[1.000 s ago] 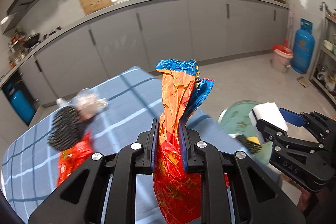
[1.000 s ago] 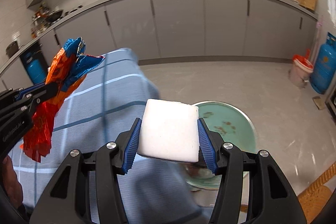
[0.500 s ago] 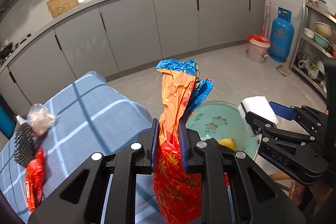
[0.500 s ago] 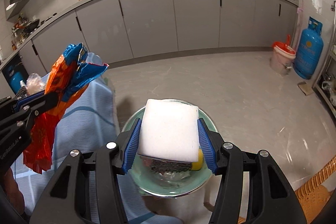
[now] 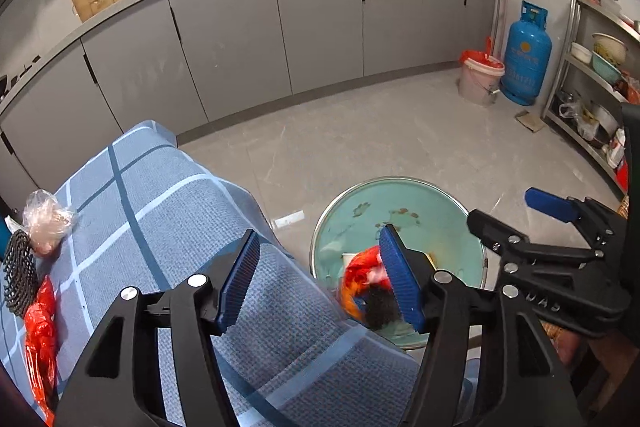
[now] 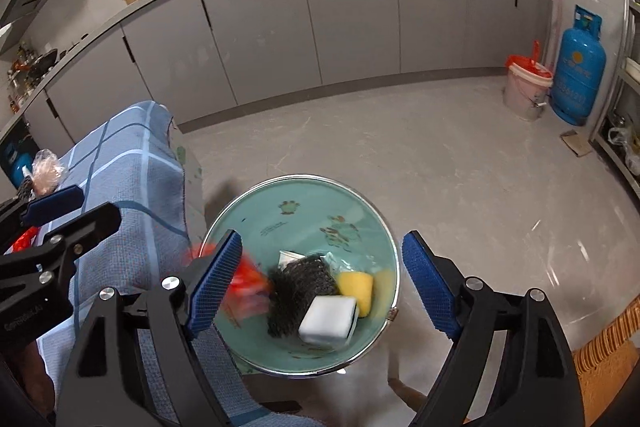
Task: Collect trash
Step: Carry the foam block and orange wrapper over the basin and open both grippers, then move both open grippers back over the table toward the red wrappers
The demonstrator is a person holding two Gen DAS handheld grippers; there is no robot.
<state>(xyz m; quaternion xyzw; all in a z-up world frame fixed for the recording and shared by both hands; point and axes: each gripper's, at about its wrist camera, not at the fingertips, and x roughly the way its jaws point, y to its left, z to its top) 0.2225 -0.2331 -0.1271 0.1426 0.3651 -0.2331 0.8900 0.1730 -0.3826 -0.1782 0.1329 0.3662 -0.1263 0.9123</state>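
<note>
Both grippers are open and empty above a teal basin (image 6: pixel 312 203) beside the table. My right gripper (image 6: pixel 324 279) hangs over the basin, which holds a white sponge (image 6: pixel 328 321), a yellow sponge (image 6: pixel 356 289), a black scourer (image 6: pixel 298 287) and a blurred red-orange wrapper (image 6: pixel 248 287) dropping in. My left gripper (image 5: pixel 320 285) is over the table's edge; the wrapper (image 5: pixel 362 275) shows by its right finger, in the basin (image 5: pixel 400 199). On the blue checked tablecloth (image 5: pixel 168 211) at the far left lie a red wrapper (image 5: pixel 38 335), a black scourer (image 5: pixel 18 275) and a clear plastic bag (image 5: pixel 46 221).
Grey cabinets (image 6: pixel 348 15) run along the back wall. A pink bucket (image 6: pixel 526 87) and a blue gas cylinder (image 6: pixel 578 67) stand at the right, next to a metal shelf rack (image 5: pixel 596 83). A wicker chair edge (image 6: pixel 604 351) is at bottom right.
Both grippers have opened. The white sponge has dropped from the right gripper into the basin, and the red-orange wrapper has left the left gripper and is falling into the basin.
</note>
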